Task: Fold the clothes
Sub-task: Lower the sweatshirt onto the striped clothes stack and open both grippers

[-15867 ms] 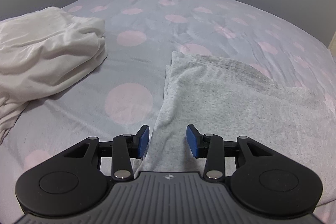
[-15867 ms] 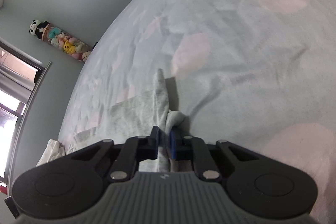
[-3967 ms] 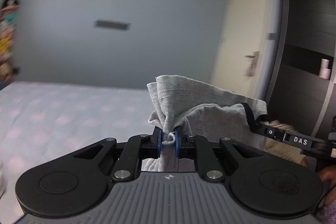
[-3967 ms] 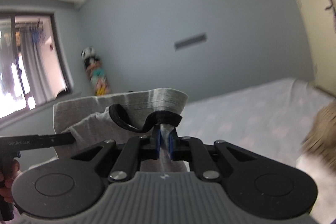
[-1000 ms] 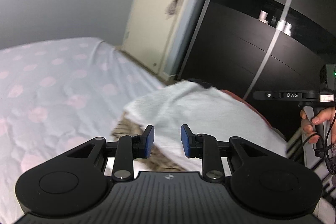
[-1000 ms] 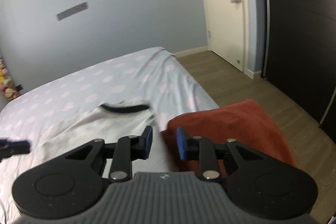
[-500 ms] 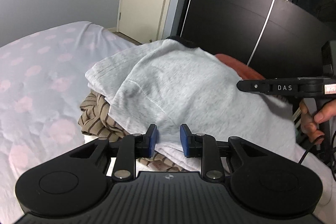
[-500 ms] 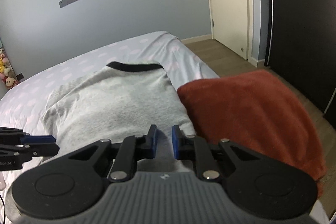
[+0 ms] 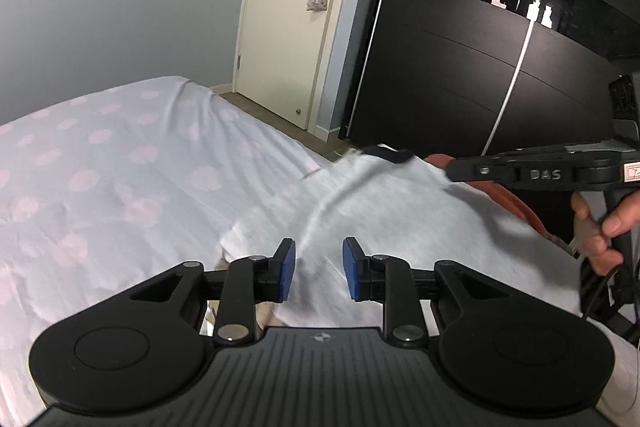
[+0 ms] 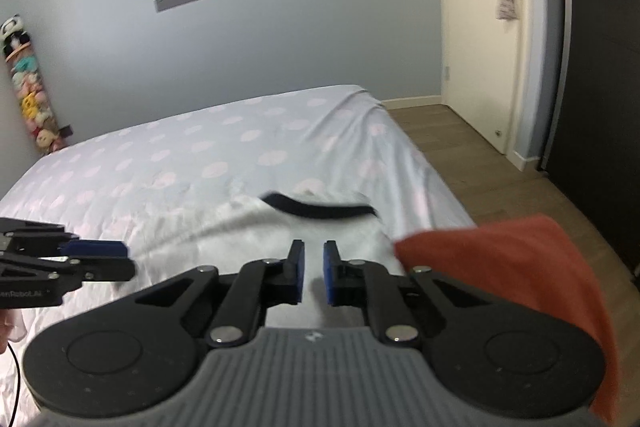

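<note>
A folded grey shirt point(image 9: 400, 215) with a black collar point(image 9: 386, 153) lies on a pile at the bed's near corner. It also shows in the right wrist view, where the shirt point(image 10: 248, 227) is blurred below its collar point(image 10: 320, 209). My left gripper point(image 9: 319, 269) hovers just over the shirt's near edge, open, with nothing pinched. My right gripper point(image 10: 313, 275) hangs over the same shirt. Its jaws are closing to a narrow gap with no cloth between them. Each gripper appears in the other's view: the left gripper point(image 10: 126, 259) at the left, the right gripper point(image 9: 454, 171) at the right.
A rust-orange cloth point(image 10: 500, 267) lies right of the shirt. The bed point(image 10: 240, 155) with pink-dotted sheet stretches behind. A person's hand point(image 9: 600, 231) holds the right gripper's handle. A black wardrobe point(image 9: 480, 67), a door point(image 9: 296, 27) and wood floor point(image 10: 460, 163) lie beyond.
Seconds ago both grippers held the grey shirt in the air; now it lies on the pile, let go. Both grippers have drawn back from it, and the right jaws have narrowed.
</note>
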The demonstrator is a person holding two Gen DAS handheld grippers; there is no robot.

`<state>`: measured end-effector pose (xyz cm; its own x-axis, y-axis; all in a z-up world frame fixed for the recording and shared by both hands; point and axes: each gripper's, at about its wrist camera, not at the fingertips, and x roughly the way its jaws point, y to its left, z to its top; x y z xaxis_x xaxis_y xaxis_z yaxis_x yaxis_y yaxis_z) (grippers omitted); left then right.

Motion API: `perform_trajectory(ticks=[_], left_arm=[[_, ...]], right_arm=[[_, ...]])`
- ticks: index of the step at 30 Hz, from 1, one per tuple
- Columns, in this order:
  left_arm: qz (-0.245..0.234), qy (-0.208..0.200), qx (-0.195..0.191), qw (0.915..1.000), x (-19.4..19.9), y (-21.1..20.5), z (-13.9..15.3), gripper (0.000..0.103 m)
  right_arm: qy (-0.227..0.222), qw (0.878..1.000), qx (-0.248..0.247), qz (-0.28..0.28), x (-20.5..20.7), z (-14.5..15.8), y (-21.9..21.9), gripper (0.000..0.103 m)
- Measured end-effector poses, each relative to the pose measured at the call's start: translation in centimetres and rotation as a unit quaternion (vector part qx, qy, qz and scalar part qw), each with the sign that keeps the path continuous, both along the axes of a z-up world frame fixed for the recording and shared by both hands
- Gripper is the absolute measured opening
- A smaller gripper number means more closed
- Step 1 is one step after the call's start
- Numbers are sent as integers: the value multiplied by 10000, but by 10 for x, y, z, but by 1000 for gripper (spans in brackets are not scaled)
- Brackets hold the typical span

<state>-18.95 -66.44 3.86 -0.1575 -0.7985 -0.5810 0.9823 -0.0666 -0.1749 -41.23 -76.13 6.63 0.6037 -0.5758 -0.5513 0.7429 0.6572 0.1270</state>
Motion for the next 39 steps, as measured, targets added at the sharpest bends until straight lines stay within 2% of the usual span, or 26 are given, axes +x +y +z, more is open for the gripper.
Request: perform_trajectory(ticks=[8,14,22,27,34,39], left_arm=[[48,89,193,9998,15,-23,-21,23],[62,267,199,9994,22,-20,-23,23],[-115,488,-11,9987,-1,23,-3,23],[-555,641,-26,9964,-37,60,-1,23],[-1076,120,-109,9941,-92,95,-7,23],[-1046,-167,31,9944,-106,106,-20,23]], right_arm=[[25,9995,269,179,60,-23,-43,10],[-186,9984,532,74,61,-36,-52,10],[-150,9998,142,-60,11,-9,-1,15],[55,9996,-50,-266,-40,-1,49,15],[300,9978,63,-589,-93,-25,105,15],[286,9957,212,-859,-113,-47,117,15]])
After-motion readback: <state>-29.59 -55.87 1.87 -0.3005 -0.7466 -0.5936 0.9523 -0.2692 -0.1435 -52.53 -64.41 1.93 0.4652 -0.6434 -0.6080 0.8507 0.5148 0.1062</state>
